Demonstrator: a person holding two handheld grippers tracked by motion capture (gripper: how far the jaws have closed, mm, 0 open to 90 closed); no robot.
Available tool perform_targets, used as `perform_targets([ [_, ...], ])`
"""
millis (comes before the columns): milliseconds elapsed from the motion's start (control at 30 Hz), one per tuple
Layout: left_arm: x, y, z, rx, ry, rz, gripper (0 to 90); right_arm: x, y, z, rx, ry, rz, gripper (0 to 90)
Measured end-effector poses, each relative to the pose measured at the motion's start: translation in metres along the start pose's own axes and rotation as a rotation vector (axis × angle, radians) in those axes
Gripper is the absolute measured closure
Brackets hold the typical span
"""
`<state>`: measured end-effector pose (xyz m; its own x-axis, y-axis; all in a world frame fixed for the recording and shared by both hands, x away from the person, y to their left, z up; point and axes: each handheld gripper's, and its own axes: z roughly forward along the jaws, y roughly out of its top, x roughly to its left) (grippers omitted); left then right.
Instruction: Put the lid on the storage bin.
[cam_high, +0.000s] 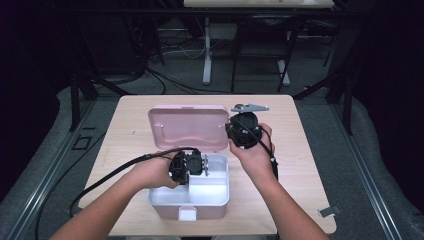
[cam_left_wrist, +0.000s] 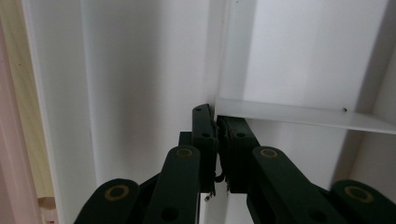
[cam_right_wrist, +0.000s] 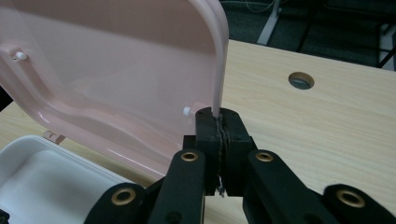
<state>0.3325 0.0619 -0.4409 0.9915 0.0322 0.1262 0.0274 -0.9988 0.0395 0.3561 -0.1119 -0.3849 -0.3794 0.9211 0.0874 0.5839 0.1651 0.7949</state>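
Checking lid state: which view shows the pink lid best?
High view: the whole pink lid stands open behind the white box, with the right gripper at its right edge. Right gripper view shows its inner face and edge close up; left gripper view shows the box's white inside.

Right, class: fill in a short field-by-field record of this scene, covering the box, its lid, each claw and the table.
box: white box with pink outer walls, near the table's front edge
lid: pink lid, open, standing up behind the box
left claw: left claw shut, inside the box, tips against a white divider
right claw: right claw shut, at the lid's right edge; a grip on it cannot be confirmed
table: light wooden table, round hole in its top
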Motion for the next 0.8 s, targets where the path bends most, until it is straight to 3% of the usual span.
perform_targets([
  [67, 0.0, 0.0, 0.0, 0.0, -0.002, -0.001, 85.1, 0.002, -0.004, -0.001, -0.026, -0.03, -0.007, 88.4],
  [267, -0.001, -0.001, -0.001, -0.007, 0.012, 0.002, 84.9, 0.004, -0.016, -0.006, -0.095, -0.017, -0.029, 88.4],
  [333, -0.002, -0.001, -0.001, -0.004, 0.019, 0.003, 84.7, 0.006, -0.018, -0.007, -0.107, -0.035, -0.034, 88.3],
  [500, -0.002, -0.007, -0.003, -0.013, 0.023, -0.04, 80.7, 0.006, -0.018, -0.007, -0.109, -0.032, -0.032, 88.4],
  [533, -0.002, -0.01, -0.006, -0.034, 0.012, -0.062, 80.4, 0.005, -0.017, -0.007, -0.102, -0.03, -0.032, 88.3],
  [600, -0.001, -0.021, -0.014, -0.087, 0.007, -0.143, 78.7, 0.005, -0.017, -0.007, -0.104, -0.032, -0.035, 88.4],
  [800, 0.003, -0.05, -0.028, -0.165, 0.033, -0.271, 75.3, 0.005, -0.017, -0.006, -0.102, -0.035, -0.032, 88.4],
])
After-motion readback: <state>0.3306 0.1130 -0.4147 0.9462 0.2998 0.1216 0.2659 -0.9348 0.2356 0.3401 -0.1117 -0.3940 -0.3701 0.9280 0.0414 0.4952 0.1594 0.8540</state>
